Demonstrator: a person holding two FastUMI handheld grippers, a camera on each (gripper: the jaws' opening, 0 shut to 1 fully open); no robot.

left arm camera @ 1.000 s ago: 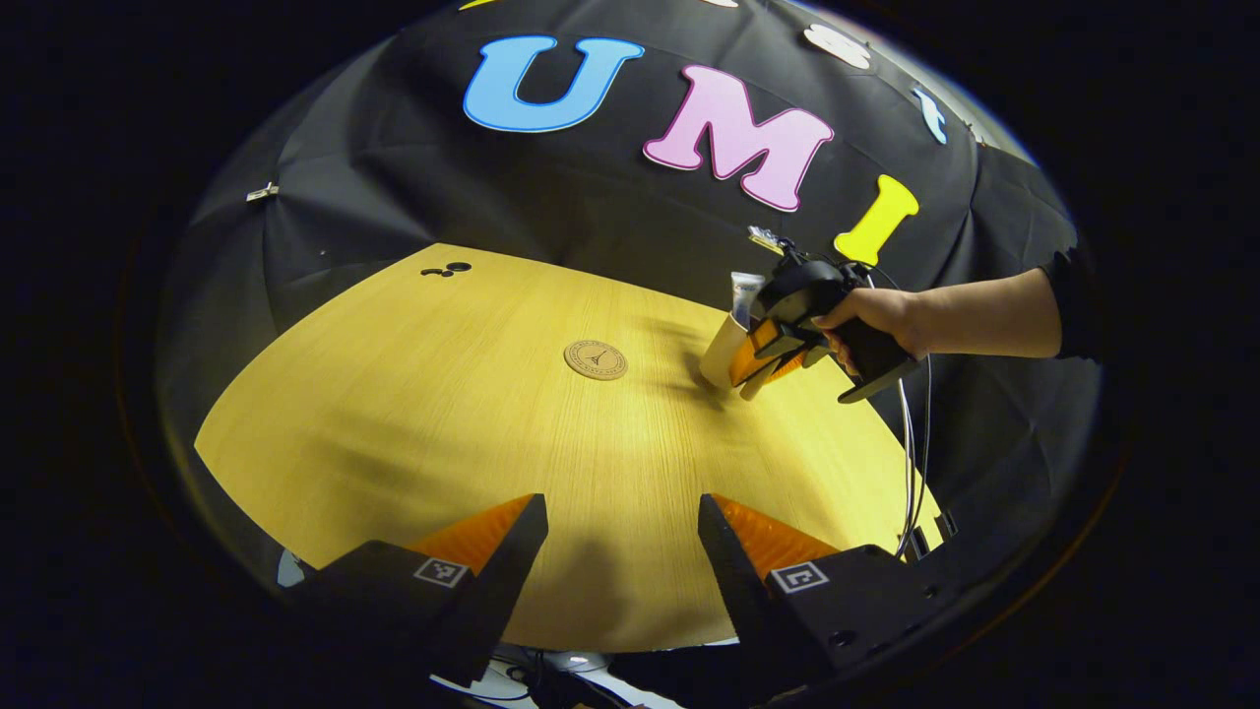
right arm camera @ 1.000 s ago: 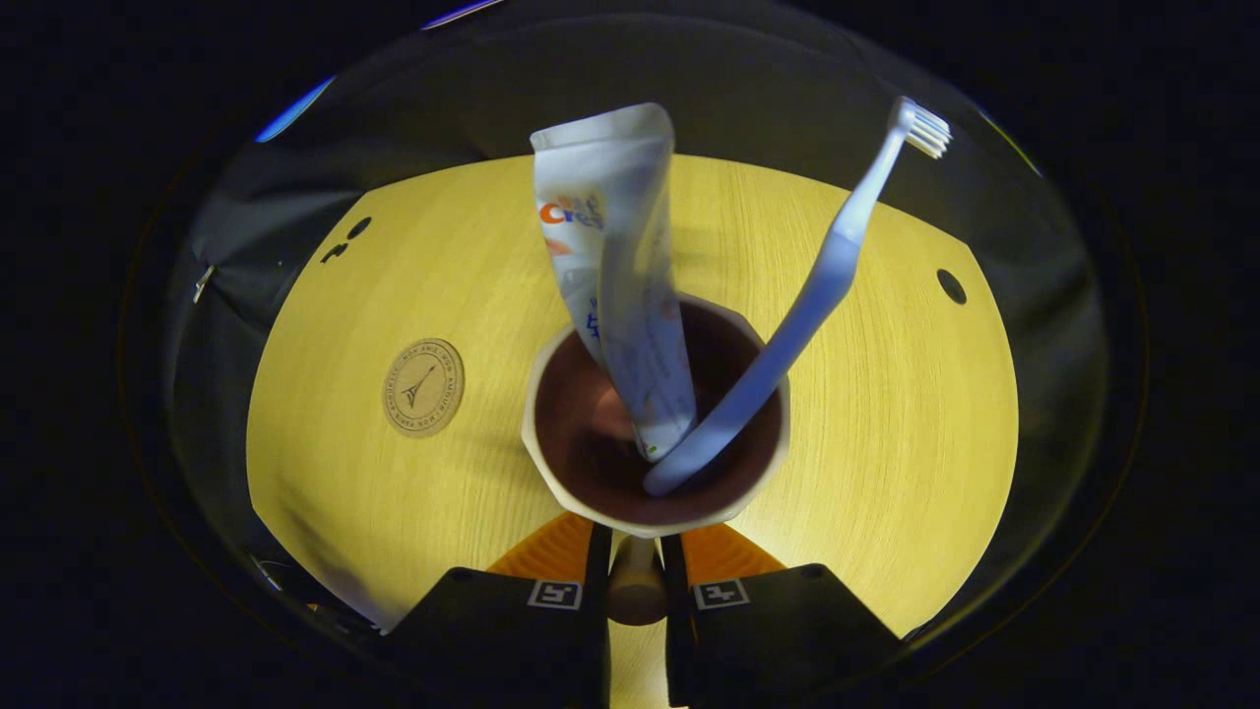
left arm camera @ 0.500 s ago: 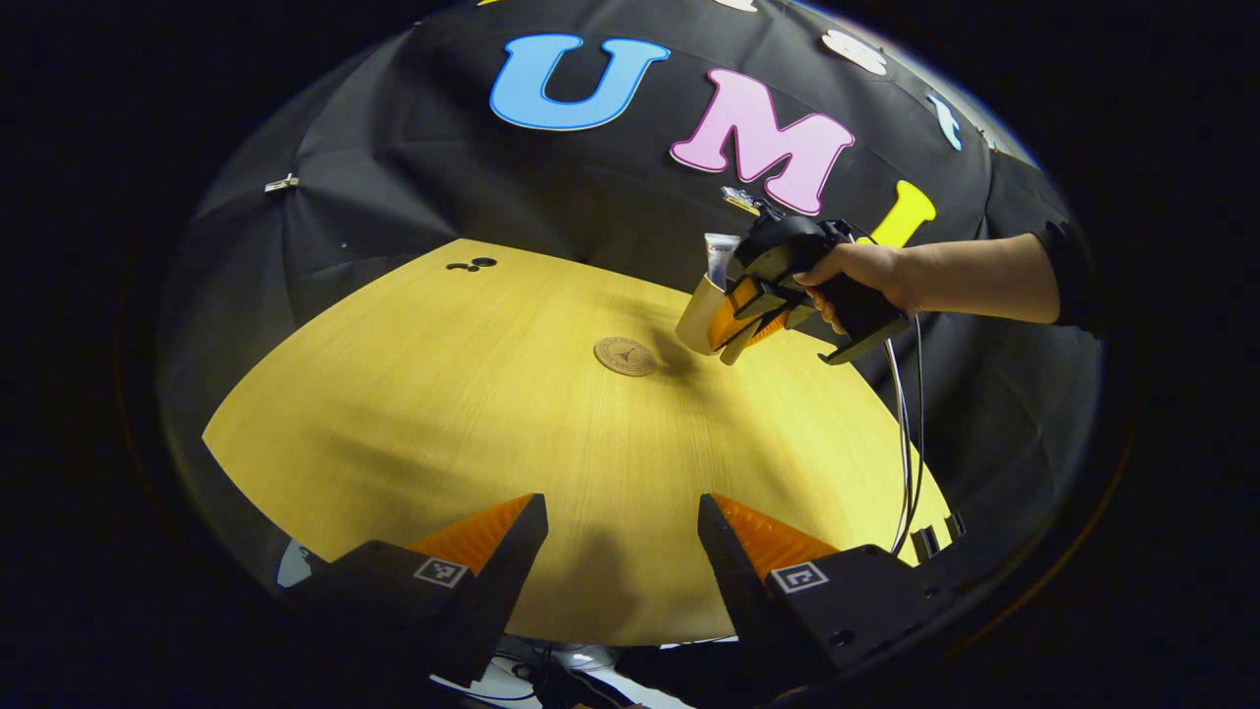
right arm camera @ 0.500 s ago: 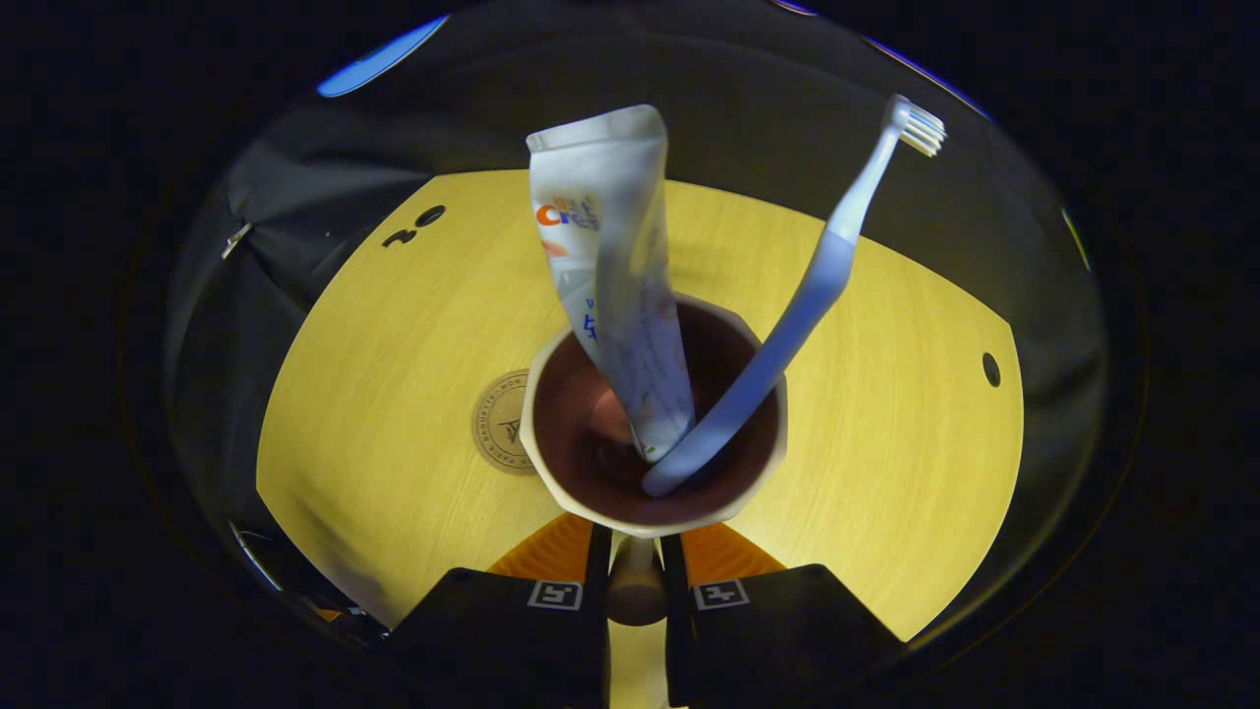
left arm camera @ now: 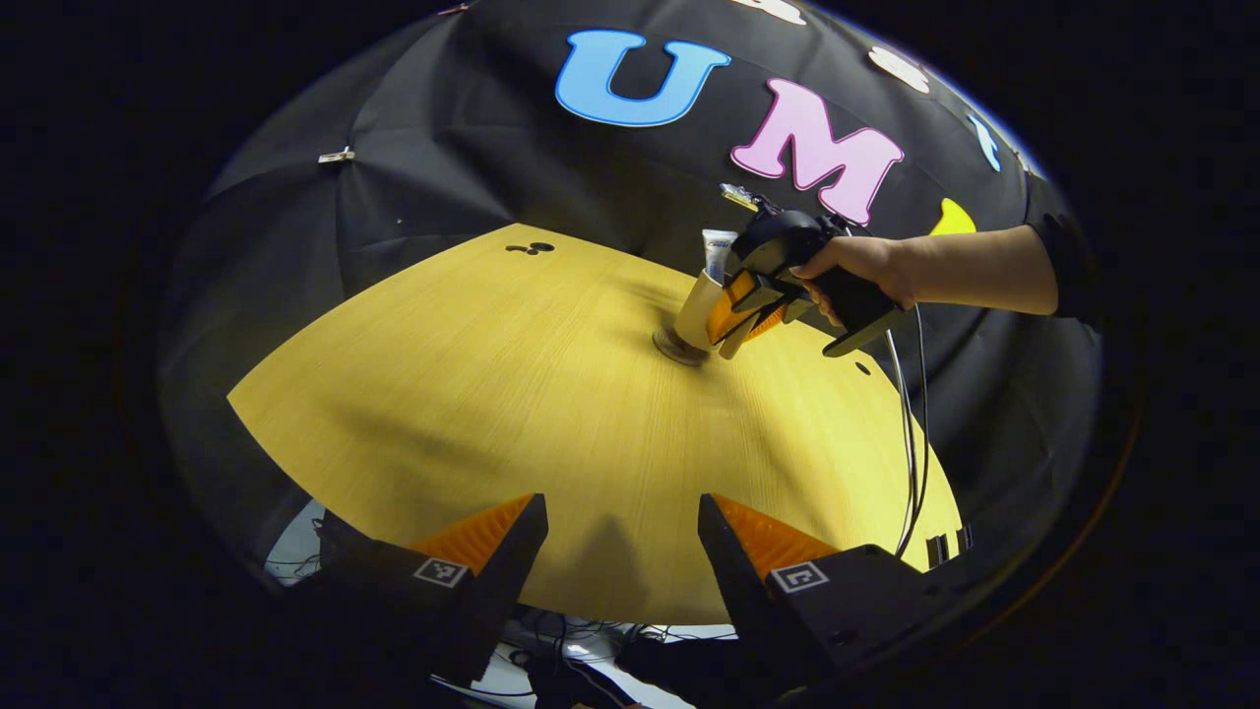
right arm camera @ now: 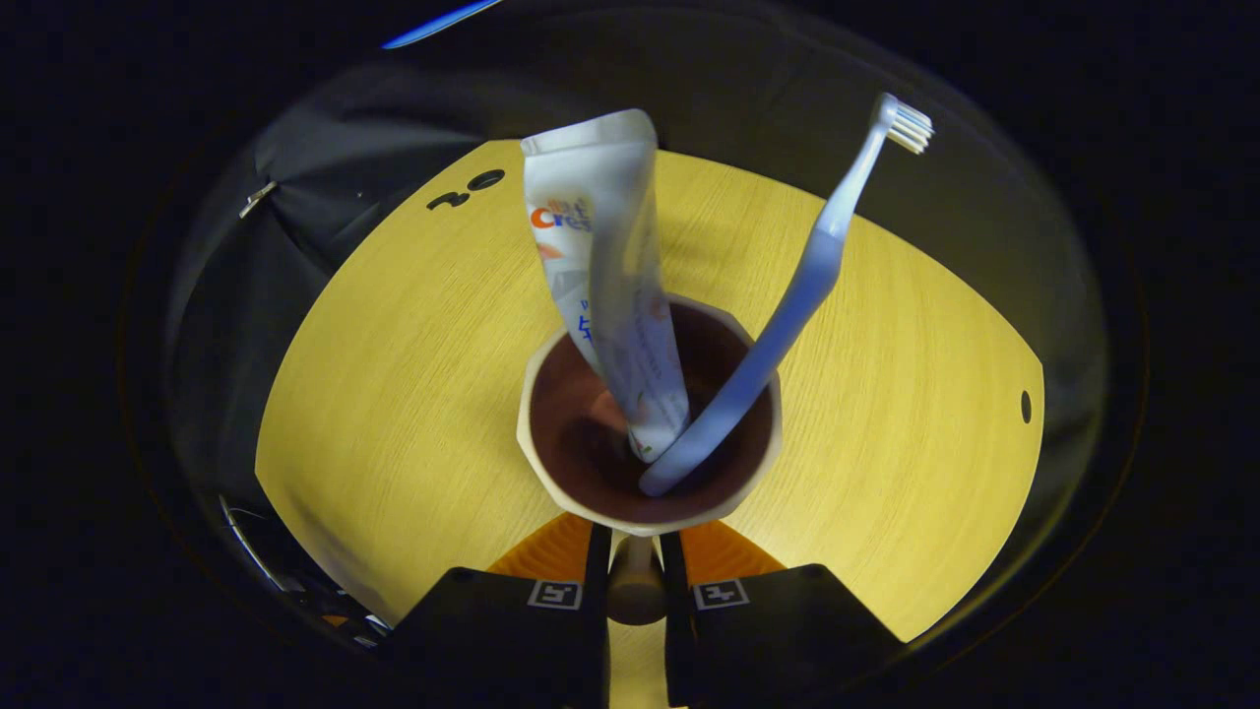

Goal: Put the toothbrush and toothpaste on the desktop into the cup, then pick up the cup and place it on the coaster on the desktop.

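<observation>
yellow wooden desktop (left arm camera: 512,394) spread wide in the left gripper view, with the right gripper (left arm camera: 740,313) up at about 1 o'clock, gripped by a hand (left arm camera: 858,281) reaching in from 3 o'clock.

cream cup (right arm camera: 650,423), dark inside, seen from above at the centre of the right gripper view; handle clamped between both fingers (right arm camera: 591,551) at 6 o'clock, tongs pressed close together on it. in the left gripper view, same cup directly above the round coaster (left arm camera: 674,350), whose edge peeks out at 7 o'clock from the cup's base; cannot tell whether touching or just above.

toothpaste (right arm camera: 605,286) tube standing in the cup, leaning toward 11 o'clock. toothbrush (right arm camera: 787,305) beside it in the cup, slanted toward 1 o'clock, bristles at the top.

left gripper (left arm camera: 622,537) at 6 o'clock of its own view, tongs spread apart, holding nothing, well apart from the cup.
</observation>
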